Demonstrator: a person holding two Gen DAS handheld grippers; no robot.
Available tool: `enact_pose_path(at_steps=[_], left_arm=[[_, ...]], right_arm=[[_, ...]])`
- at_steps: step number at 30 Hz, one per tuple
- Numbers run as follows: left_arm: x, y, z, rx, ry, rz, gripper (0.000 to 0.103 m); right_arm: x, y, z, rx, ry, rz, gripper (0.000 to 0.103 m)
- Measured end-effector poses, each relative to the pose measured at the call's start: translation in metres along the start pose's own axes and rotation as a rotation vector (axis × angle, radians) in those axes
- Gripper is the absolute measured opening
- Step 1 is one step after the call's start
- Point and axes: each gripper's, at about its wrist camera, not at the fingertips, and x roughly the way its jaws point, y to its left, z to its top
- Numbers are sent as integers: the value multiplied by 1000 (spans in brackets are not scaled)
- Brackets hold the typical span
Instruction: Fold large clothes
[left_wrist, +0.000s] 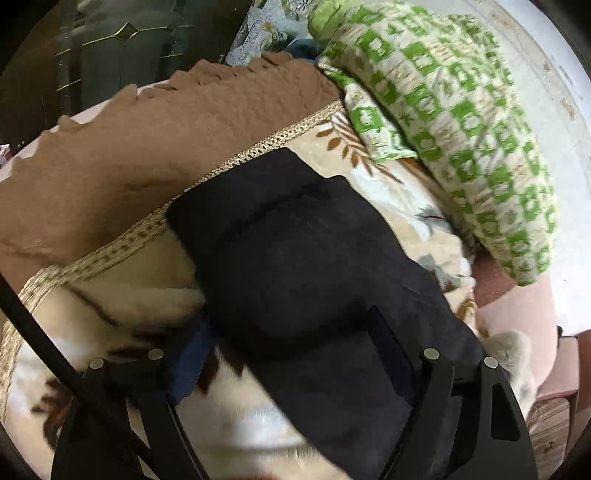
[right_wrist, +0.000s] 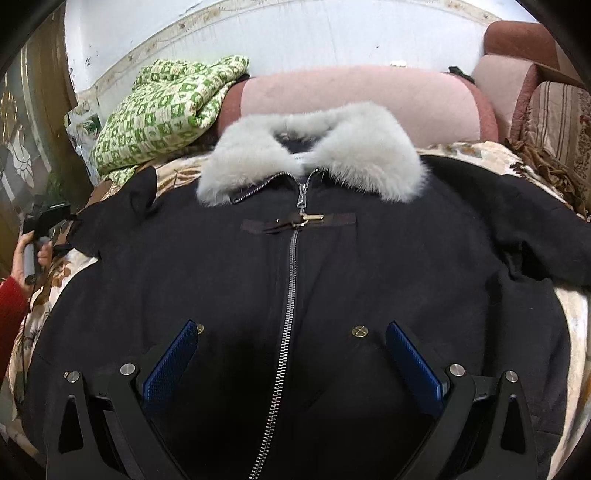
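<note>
Black, thick wool-like cloth makes up the zipped black coat with the pale grey fur collar (right_wrist: 295, 266), which lies front-up and spread flat on the beige floral plush blanket (right_wrist: 569, 317) covering the bed. We judge it heavy, soft and floppy, not slippery; the fur collar (right_wrist: 314, 147) and metal zip (right_wrist: 291, 295) are the only delicate parts.

Ahead of the left gripper (left_wrist: 291, 369), whose jaws stand wide apart, released, lies the coat's left sleeve (left_wrist: 295, 240), its cuff far beyond the jaws. We would take hold there, at cuff or shoulder seam. The left blue pad is half hidden under blur.

The right gripper (right_wrist: 291, 354) hovers over the coat's lower front, jaws spread open either side of the zip, gripping nothing. The hem is cut off below the jaws, and the right sleeve (right_wrist: 546, 236) runs out of view.
</note>
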Motion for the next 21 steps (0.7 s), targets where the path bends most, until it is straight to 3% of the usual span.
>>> enact_pose_path(at_steps=[1,2,3,5,8,14,18,21], left_arm=[[1,-1,2,-2,-12,7,74],[0,-3,3,0,-31,39,49],[-3,-5,4,-1,-37,63,35],[-13,-7,5,-9,-37,65,16],[-45,-31,4,61,-95,137,10],[-126,-104,-10,236,-267,250,9],[-171,-173,-51,373,-284,113,9],[-182,-227,-103,483,-247,-2,9]], right_arm=[[2,-1,-1,-1,6,3,103],[3,-1,-1,-3,9,4,103],[5,0,-2,-8,16,2,103],[8,2,-3,-15,31,-7,103],[8,2,-3,-23,35,-16,103],[-3,2,-1,-15,0,-17,103],[-36,-3,10,18,-101,68,103],[-57,-16,22,75,-183,73,103]])
